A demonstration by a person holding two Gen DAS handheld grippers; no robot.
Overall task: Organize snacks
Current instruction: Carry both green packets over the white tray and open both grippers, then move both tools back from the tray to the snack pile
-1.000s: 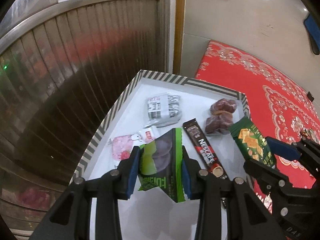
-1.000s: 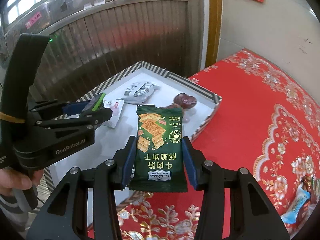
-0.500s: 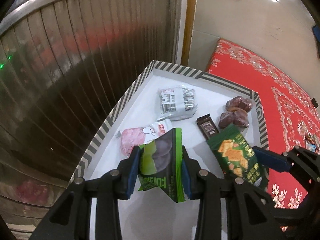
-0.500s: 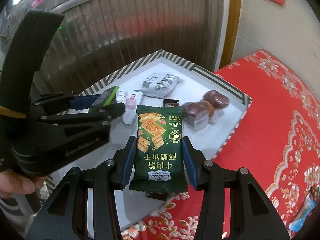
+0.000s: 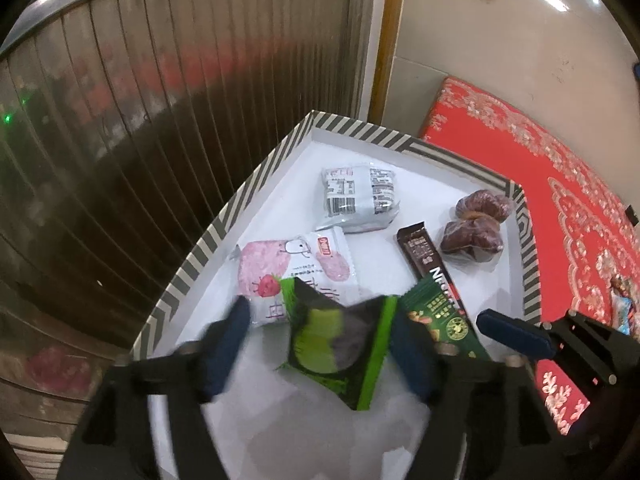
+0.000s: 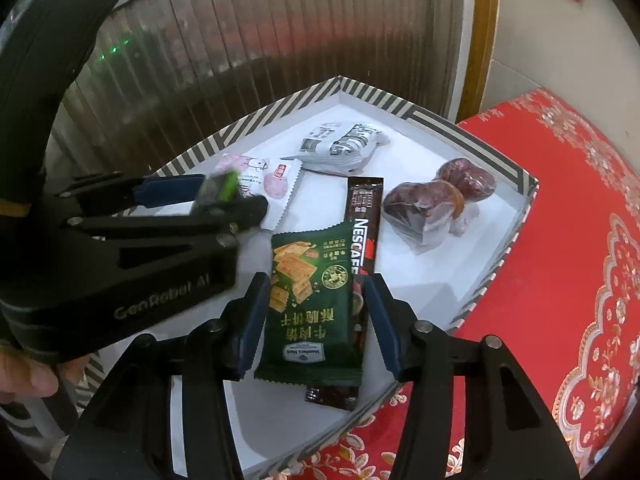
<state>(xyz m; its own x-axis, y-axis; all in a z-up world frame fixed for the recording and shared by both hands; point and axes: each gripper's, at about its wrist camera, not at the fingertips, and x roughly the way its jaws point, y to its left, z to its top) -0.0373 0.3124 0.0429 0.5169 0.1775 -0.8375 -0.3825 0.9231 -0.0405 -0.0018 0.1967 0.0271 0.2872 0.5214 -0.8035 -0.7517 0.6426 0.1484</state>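
A striped-rim white box (image 5: 256, 184) (image 6: 432, 116) holds the snacks. My left gripper (image 5: 320, 344) is open, and the bright green packet (image 5: 340, 344) sits loose and tilted between its fingers over the box floor. My right gripper (image 6: 316, 320) is open, and the dark green cracker packet (image 6: 308, 296) lies between its fingers on top of the Nescafe stick (image 6: 362, 232). The cracker packet also shows in the left wrist view (image 5: 440, 316). The left gripper appears in the right wrist view (image 6: 200, 200).
In the box lie a pink strawberry packet (image 5: 292, 268), a white barcode packet (image 5: 360, 196) and wrapped dates (image 5: 476, 224). A red patterned cloth (image 6: 568, 240) covers the table to the right. A ribbed metal shutter (image 5: 160, 100) stands behind the box.
Both grippers have opened. The bright green packet and the cracker packet have come free, and both grippers have moved further over the box.
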